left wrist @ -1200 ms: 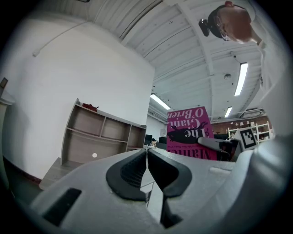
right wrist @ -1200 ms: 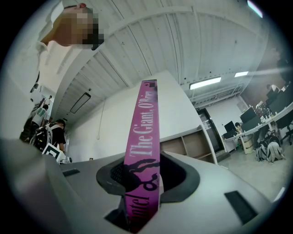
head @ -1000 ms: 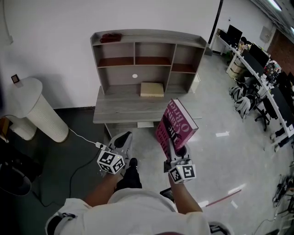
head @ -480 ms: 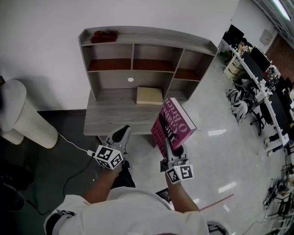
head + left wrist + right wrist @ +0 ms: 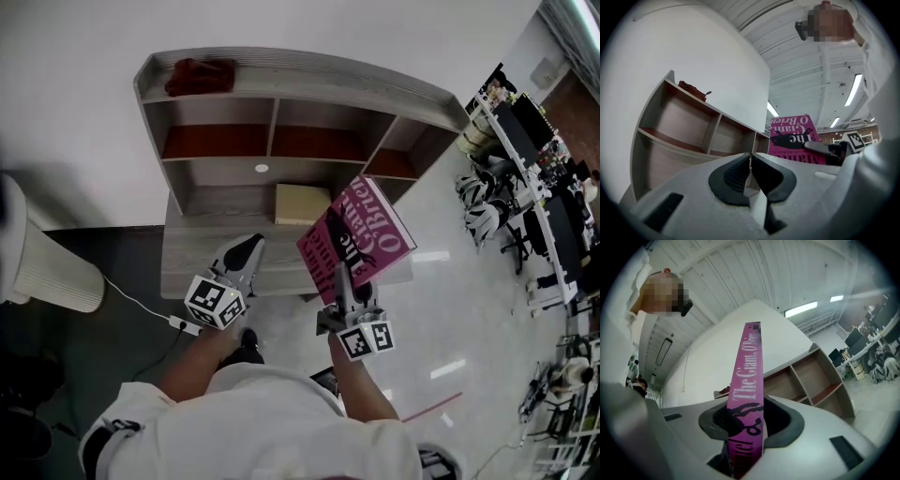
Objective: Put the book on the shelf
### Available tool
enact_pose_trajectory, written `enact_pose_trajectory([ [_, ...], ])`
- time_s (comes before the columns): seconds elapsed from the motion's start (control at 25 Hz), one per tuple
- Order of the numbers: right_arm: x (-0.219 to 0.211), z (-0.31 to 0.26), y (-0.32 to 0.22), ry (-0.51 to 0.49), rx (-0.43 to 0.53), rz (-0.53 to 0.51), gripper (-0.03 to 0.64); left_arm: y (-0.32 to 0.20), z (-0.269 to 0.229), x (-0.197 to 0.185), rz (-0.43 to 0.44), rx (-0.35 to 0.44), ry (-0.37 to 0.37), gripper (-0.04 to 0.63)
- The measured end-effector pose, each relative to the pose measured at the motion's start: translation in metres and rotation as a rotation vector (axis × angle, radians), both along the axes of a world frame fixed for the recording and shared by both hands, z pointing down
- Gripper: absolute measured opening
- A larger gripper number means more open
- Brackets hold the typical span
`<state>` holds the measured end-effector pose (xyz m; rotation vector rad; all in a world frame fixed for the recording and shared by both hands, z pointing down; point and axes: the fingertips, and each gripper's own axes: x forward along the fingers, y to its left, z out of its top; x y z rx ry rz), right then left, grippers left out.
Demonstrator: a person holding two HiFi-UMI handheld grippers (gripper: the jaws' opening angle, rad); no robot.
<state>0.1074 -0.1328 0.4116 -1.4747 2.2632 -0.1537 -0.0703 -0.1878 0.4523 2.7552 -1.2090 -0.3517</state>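
The right gripper [image 5: 749,423] was clamped on the lower end of the pink book [image 5: 359,236], its spine standing up between the 2 jaws, in the air before the shelf [image 5: 309,73]. The left gripper [image 5: 751,172] had its jaws together, empty.

The book [image 5: 363,236] looks smooth, the shelf [image 5: 309,77] matt grey wood-grain, the floor [image 5: 450,314] polished and shiny.

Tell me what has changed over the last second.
The person has stepped toward the shelf unit, carrying both grippers forward. In the head view the left hand-held gripper and the book now overlap the desk. Unchanged: the right hand-held gripper stays clamped on the upright book, the left stays shut and empty, and the tan box and red cloth have not moved.
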Motion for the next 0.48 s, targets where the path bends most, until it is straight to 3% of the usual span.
enact_pose_trajectory([
  [0.48, -0.011, -0.004, -0.096, -0.391, -0.062, 0.021, 0.146, -0.07, -0.01, -0.021, 0.057, -0.002, 0.006, 0.028],
])
